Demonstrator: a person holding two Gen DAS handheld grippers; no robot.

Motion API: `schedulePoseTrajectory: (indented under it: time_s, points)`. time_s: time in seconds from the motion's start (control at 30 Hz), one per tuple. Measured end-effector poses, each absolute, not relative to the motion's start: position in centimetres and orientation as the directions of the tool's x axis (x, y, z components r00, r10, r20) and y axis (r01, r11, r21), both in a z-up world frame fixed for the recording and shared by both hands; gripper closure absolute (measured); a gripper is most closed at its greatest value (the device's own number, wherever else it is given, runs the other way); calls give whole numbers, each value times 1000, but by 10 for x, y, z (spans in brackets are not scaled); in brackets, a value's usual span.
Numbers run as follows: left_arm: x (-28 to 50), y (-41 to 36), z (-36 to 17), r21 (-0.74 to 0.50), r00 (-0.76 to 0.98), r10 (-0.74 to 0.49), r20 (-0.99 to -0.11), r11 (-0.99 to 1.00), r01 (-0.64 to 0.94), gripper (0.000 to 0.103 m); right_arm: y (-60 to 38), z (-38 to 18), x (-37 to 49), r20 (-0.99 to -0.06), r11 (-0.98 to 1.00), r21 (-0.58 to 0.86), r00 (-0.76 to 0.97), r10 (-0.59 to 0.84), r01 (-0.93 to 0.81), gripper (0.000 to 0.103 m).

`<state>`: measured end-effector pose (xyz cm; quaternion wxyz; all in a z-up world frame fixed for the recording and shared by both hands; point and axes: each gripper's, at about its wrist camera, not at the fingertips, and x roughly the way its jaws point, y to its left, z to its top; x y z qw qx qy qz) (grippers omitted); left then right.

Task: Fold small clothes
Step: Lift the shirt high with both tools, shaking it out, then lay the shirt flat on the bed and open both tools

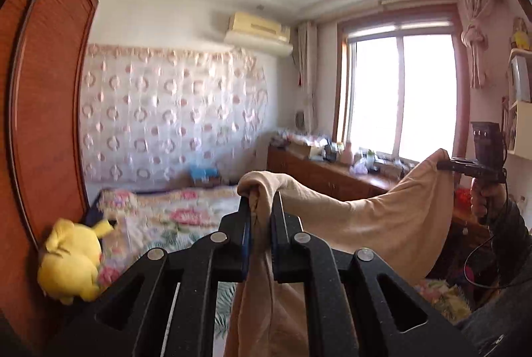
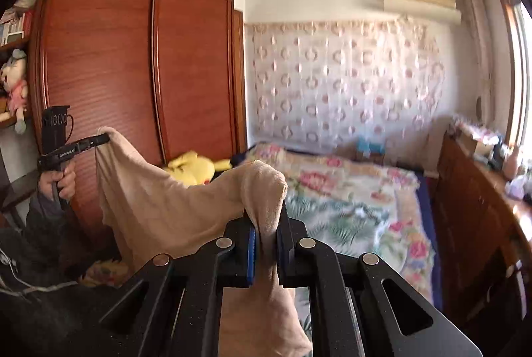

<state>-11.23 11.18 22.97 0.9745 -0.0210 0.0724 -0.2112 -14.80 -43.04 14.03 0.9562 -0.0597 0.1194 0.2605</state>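
left jaws: i see my left gripper clamped on a bunched corner of the beige garment, fabric pinched between the blue pads and spilling over the tips.
right jaws: my right gripper is likewise closed on the other corner, cloth draped over both fingers.
garment: soft, thin knit, hanging slack in a sagging span between the two grippers, above the bed.
bed: floral quilted cover, flat.
beside bed: plump yellow plush toy against the reddish wooden wardrobe.
dresser: wooden top, cluttered with small items i can't make out.
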Motion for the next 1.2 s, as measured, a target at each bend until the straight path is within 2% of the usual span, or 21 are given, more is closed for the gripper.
schedulePoseTrajectory:
  time_s: [0.27,0.37,0.47,0.67,0.87,1.2]
  points:
    - [-123,132,305,-19,935,-354,-2,935,354,93,-417,226,-186,-138,855,-179,873,468,-487,94]
    - [-115,141,318,-31,933,-360,24,932,360,93,-414,243,-189,-91,863,-191,884,458,-467,94]
    - [-101,146,312,-38,940,-342,12,939,342,93,-410,242,-185,-86,874,-192,895,439,-447,94]
    - [-45,148,268,-63,953,-294,-79,955,290,93,-387,221,-159,-161,880,-191,898,409,-435,94]
    - [49,136,194,-50,948,-224,-226,975,218,93,-374,202,-72,-279,887,-149,880,385,-436,94]
    - [222,120,22,-56,833,-139,-535,990,129,93,-345,81,117,-521,917,-44,793,317,-395,94]
